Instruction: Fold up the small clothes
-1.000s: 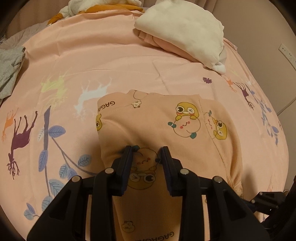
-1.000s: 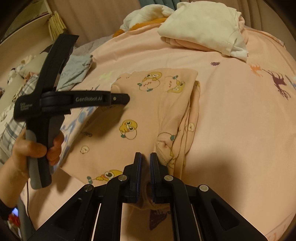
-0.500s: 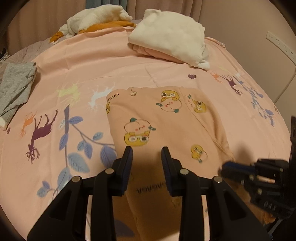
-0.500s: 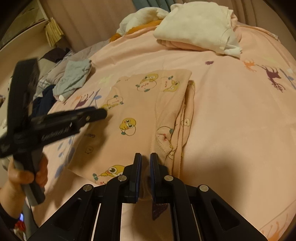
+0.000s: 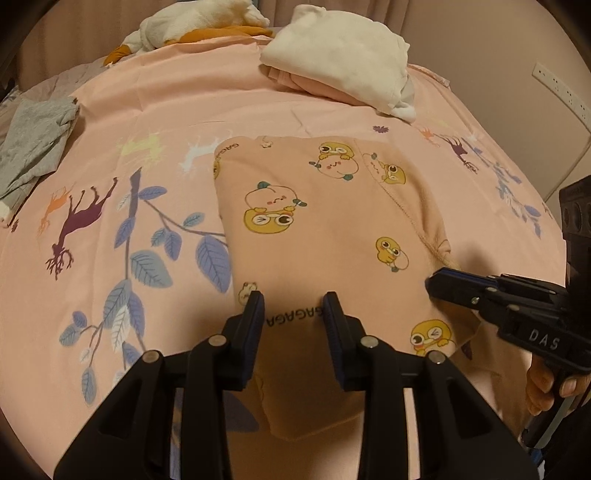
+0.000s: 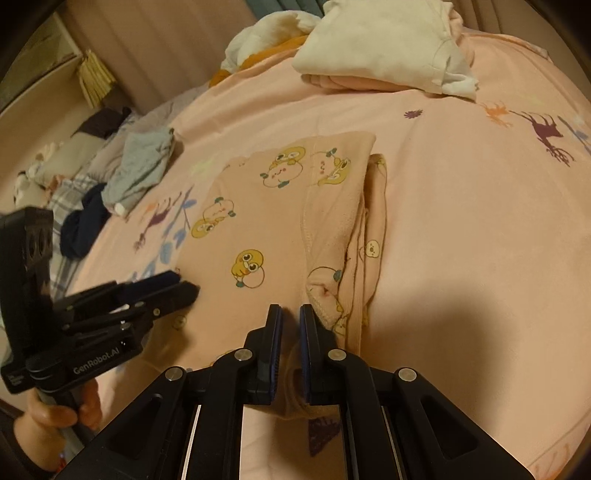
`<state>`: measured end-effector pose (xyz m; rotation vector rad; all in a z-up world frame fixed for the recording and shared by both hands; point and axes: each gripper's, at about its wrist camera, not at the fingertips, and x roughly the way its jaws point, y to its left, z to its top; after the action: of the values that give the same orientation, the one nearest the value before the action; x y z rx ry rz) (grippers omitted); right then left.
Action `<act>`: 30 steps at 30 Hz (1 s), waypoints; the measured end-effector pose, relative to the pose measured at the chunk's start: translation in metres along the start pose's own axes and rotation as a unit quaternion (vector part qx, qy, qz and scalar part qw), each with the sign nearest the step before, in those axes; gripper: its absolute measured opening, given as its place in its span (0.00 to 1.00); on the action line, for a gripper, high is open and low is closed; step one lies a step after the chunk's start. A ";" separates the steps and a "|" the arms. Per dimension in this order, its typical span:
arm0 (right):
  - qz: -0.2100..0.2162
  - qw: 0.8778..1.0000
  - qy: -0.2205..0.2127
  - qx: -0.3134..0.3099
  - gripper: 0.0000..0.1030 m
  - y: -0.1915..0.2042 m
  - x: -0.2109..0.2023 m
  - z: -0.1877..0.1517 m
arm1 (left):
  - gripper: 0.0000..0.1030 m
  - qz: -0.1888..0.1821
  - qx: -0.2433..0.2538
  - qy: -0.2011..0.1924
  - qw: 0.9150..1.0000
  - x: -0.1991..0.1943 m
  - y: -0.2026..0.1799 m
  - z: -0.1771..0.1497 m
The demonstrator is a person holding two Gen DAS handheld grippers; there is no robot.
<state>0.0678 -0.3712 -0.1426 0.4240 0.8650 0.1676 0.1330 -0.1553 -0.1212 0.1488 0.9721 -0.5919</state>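
Observation:
A small peach garment with cartoon prints (image 5: 325,229) lies partly folded on the pink bedspread (image 5: 155,110), with a folded strip along its right side (image 6: 365,236). My left gripper (image 5: 293,310) is open and empty, hovering above the garment's near edge; it also shows in the right wrist view (image 6: 173,288). My right gripper (image 6: 290,325) is nearly closed on the garment's near right edge, with cloth between the fingers; it appears in the left wrist view (image 5: 439,282) at the garment's right edge.
A stack of folded cream and pink clothes (image 5: 340,70) sits at the far side. White and orange clothes (image 5: 192,29) lie behind it. A grey garment (image 5: 33,147) and dark clothes (image 6: 81,225) lie at the left. A wall with a socket strip (image 5: 561,92) is right.
My left gripper has let go of the garment, pulled back toward its near edge and stayed open. The garment now lies flatter. My right gripper has kept its hold.

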 end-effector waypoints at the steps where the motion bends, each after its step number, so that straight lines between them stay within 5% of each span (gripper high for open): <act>1: 0.004 1.000 -0.002 0.003 0.06 -0.001 -0.004 0.000 | 0.46 0.004 -0.007 -0.002 1.000 -0.003 0.002 -0.002; 3: 0.005 1.000 -0.006 0.008 0.14 -0.004 -0.011 -0.001 | 0.67 0.010 -0.024 -0.009 1.000 -0.009 0.009 -0.006; 5: 0.011 1.000 -0.011 0.012 0.24 -0.008 -0.018 -0.003 | 0.67 0.009 -0.037 -0.011 0.999 -0.014 0.017 -0.012; 7: 0.000 1.000 -0.012 0.017 0.47 -0.013 -0.020 -0.004 | 0.67 0.007 -0.046 -0.005 0.999 -0.014 0.023 -0.016; 8: -0.009 1.000 -0.013 0.022 0.48 -0.016 -0.021 -0.004 | 0.67 0.006 -0.051 -0.001 0.999 -0.013 0.025 -0.018; 15: 0.021 0.998 0.018 0.058 0.48 -0.028 -0.005 -0.007 | 0.65 -0.024 -0.061 0.016 0.998 -0.005 0.025 -0.022; 18: 0.025 0.998 0.022 0.052 0.48 -0.022 0.002 -0.008 | 0.55 -0.032 -0.058 0.021 0.998 0.000 0.020 -0.021; 23: 0.014 0.999 0.025 0.042 0.28 -0.018 0.005 -0.007 | 0.39 -0.043 -0.050 0.025 0.998 0.004 0.014 -0.020; 30: 0.014 0.998 0.022 0.053 0.16 -0.028 0.006 -0.009 | 0.34 -0.039 -0.043 0.022 0.998 0.007 0.015 -0.023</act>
<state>0.0640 -0.3919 -0.1631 0.5326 0.9147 0.1572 0.1272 -0.1368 -0.1419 0.0468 1.0492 -0.6194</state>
